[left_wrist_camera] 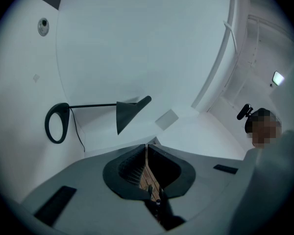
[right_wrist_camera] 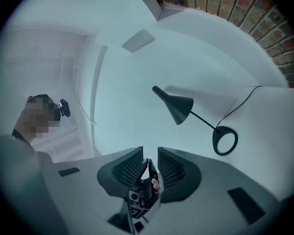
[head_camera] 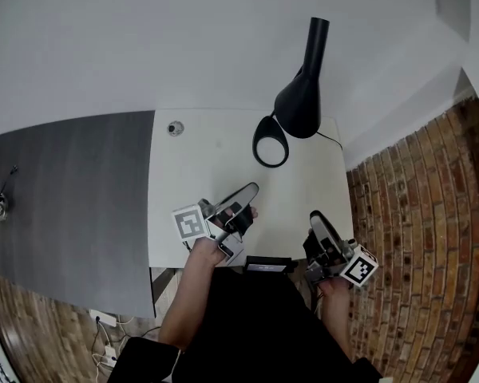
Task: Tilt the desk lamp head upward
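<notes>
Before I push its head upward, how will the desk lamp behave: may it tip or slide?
The desk lamp may tip: its head is large beside the open ring base, so steadying the base seems wise. The thin stem looks rigid but probably delicate. On the smooth white table the base might slide.

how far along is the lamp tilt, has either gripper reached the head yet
Done: nothing; no gripper touches the desk lamp head. In hand: the left gripper, jaws together, and the right gripper, jaws apart and empty, both sit near the front edge of the table, short of that head. Left: reach it and tilt it upward.
</notes>
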The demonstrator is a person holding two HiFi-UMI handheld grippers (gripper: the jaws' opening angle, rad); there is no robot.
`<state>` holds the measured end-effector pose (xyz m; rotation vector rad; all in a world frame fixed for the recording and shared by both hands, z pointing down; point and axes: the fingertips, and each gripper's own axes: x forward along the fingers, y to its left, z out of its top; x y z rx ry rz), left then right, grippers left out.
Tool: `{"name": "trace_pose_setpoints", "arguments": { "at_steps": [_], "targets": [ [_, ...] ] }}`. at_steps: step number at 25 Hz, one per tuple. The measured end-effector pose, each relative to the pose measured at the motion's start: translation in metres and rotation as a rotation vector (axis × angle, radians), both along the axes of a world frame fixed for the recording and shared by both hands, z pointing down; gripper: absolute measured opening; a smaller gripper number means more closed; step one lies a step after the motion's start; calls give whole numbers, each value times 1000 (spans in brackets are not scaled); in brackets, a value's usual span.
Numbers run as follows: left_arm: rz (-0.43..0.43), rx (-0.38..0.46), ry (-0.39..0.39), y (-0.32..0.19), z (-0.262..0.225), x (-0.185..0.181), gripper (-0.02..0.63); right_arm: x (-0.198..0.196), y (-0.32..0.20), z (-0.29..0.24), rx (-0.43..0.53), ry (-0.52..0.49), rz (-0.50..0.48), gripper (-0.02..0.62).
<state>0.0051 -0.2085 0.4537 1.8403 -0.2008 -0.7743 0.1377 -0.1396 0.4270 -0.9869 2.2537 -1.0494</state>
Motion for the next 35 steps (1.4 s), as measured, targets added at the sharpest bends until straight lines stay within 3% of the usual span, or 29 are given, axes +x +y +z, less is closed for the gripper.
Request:
{"name": "trace_pose_setpoints", "arguments": {
  "at_steps": [5,13,27,31,35],
  "targets": [
    [-49,-32,-9,-7,11,-17,14,-16,-13,9,-31,12,-50,81],
    [-103,-55,-62,-15,18,-14,14,-9,-38,16,-41,-39,-119,81],
    [-141,-63,-293,-62,34,41,14,59,-98,36,-38,-180,-184,80],
    [-139,-101,-360,-71,51,52,14,63,-106,47,-57,-221,-216,81],
    [-107,-149,-436,-85,87,67,14,67,-120,52,-55,-198,-257,80]
  ]
}}
